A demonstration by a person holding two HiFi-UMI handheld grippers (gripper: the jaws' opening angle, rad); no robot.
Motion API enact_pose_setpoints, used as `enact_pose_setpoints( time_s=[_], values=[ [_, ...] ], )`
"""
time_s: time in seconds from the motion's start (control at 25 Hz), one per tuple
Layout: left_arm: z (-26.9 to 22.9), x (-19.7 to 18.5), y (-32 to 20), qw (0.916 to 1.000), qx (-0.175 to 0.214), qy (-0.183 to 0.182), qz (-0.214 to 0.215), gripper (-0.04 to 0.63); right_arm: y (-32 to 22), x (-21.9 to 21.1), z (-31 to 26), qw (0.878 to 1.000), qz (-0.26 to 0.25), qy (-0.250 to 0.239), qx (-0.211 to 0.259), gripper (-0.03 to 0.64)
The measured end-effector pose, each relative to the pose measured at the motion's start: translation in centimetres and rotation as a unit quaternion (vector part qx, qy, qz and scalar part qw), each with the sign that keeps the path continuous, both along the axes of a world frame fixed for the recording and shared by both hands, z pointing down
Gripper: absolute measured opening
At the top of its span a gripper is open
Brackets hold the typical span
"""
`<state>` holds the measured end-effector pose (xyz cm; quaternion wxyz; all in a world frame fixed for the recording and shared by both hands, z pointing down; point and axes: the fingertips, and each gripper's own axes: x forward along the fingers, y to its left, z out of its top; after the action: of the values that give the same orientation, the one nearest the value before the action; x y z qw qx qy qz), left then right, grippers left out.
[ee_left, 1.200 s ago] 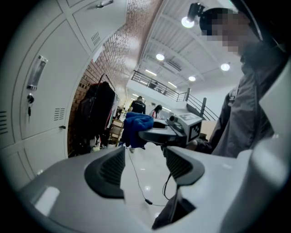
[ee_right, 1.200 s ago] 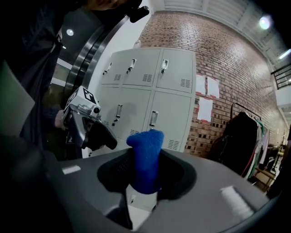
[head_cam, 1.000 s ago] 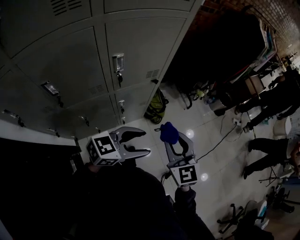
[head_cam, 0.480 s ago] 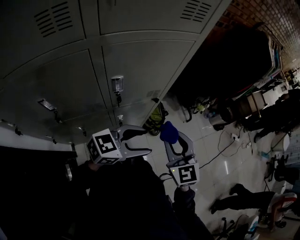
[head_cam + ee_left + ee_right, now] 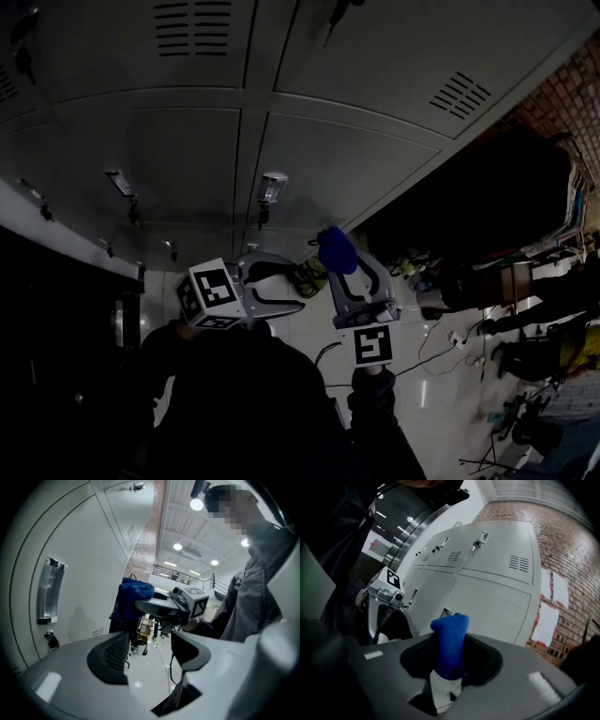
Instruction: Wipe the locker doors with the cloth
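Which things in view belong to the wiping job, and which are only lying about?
Job: blue cloth, shut in the right claw; locker doors.
Lying about: yellow-green bag; white papers.

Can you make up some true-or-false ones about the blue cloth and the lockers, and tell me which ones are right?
1. The right tool is squeezing a blue cloth. True.
2. The left tool is holding a sponge. False: its jaws are apart with nothing between them.
3. The locker doors are grey, with little vent slots. True.
4. The wall beside the lockers is wooden. False: it is a brick wall.
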<state>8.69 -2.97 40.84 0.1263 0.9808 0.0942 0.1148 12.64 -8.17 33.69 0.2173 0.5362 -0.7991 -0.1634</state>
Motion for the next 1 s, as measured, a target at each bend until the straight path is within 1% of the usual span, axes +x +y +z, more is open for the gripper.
enact_pose_setpoints(
  time_s=[0.08,0.2,0.28,0.4,0.56,0.76,0.84,1.0],
  values=[
    [0.0,-0.3,-0.6,0.9997,-0.002,0.001,-0.025,0.262,-1.5,-0.8,-1.4,0.998,-0.023,0.057,0.01,0.121],
    [0.0,-1.0,-1.4,0.9977,-0.009,0.005,-0.068,0.262,-3.9,-2.4,-3.9,0.991,-0.058,0.112,0.038,0.121],
    [-0.2,-1.3,-1.8,0.9959,-0.006,0.007,-0.09,0.262,-5.3,-3.3,-5.8,0.984,-0.077,0.146,0.06,0.121],
    [-0.5,-2.1,-2.1,0.9925,-0.006,0.012,-0.121,0.262,-6.8,-4.6,-8.8,0.971,-0.09,0.198,0.097,0.121],
    [-0.2,-3.1,-2.2,0.9862,-0.018,0.014,-0.164,0.262,-8.2,-6.4,-12.0,0.953,-0.092,0.255,0.134,0.121],
    [0.3,-4.1,-1.7,0.9812,-0.03,0.017,-0.19,0.262,-9.6,-8.1,-13.5,0.932,-0.065,0.313,0.168,0.121],
    [0.6,-4.6,-1.5,0.9801,-0.032,0.016,-0.195,0.262,-9.9,-8.5,-13.2,0.927,-0.052,0.329,0.172,0.121],
    [0.8,-5.7,-1.4,0.9788,-0.034,0.017,-0.201,0.262,-10.2,-9.0,-12.1,0.923,-0.041,0.343,0.168,0.121]
  ],
)
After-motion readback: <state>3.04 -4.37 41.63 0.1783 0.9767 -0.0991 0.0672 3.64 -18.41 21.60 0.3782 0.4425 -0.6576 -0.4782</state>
